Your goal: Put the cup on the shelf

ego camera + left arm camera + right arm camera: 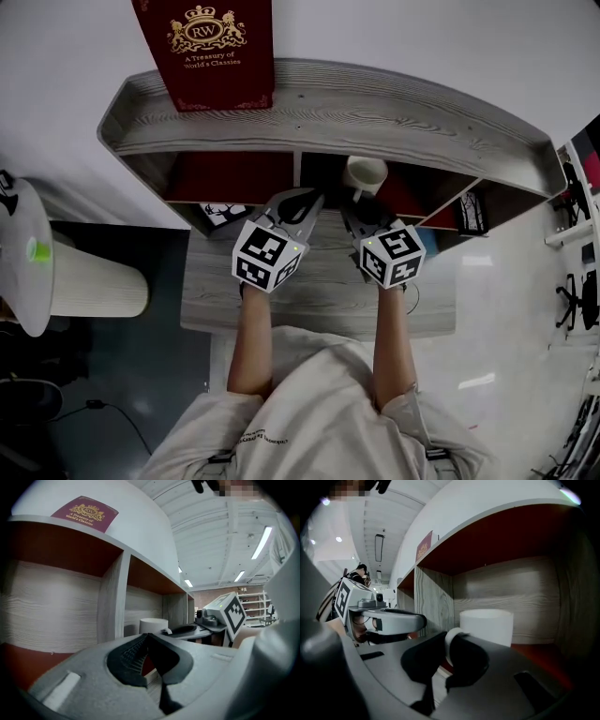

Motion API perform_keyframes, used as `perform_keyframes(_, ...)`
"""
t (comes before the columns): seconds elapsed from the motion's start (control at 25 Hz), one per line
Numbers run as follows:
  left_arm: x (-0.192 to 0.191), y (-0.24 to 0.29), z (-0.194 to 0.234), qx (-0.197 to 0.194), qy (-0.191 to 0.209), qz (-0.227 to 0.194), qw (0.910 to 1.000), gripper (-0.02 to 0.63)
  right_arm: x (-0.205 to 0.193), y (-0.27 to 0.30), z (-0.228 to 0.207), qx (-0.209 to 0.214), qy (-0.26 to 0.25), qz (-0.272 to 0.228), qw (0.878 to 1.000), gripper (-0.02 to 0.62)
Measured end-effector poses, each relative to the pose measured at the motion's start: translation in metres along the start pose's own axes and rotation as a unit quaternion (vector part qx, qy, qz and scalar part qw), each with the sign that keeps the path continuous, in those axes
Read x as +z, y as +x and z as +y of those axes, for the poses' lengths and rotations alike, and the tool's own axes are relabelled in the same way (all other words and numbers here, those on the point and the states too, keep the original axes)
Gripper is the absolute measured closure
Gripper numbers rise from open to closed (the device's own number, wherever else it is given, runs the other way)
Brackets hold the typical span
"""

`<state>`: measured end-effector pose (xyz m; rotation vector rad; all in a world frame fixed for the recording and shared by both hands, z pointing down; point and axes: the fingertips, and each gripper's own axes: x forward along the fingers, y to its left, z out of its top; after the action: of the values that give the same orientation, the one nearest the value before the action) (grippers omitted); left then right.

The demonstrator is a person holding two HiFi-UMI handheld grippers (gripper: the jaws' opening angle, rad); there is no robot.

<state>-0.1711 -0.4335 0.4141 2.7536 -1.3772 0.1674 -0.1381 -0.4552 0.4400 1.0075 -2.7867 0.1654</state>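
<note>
**A:** Where's the white cup?

**B:** At 12 o'clock, inside a shelf compartment. The right hand-held gripper is clenched on its handle. I can't tell if the base is down.

**A:** Then lower it flat before releasing. Any room?

**B:** The divider is close at 9 o'clock, with more space toward 3. Withdraw toward 6. The left hand-held gripper is clenched on nothing, just beside.

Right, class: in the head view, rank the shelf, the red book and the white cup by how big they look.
1. shelf, clearly the largest
2. red book, cut off by the picture's top edge
3. white cup, the smallest
</note>
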Motion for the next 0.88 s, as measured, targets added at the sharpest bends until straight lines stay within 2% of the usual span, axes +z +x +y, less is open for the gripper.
perform_keyframes(0.64,-0.014,-0.001,-0.006,-0.008,-0.020,0.008,0.9997,0.595,-0.001,-0.012,-0.004,-0.014,0.027,-0.030,0.999,0.543)
perform_keyframes(0.88,-0.025,-0.005,-0.009,-0.006,-0.032,0.021,0.9992,0.595,0.002,-0.002,-0.001,-0.003,0.038,-0.032,0.999,0.543)
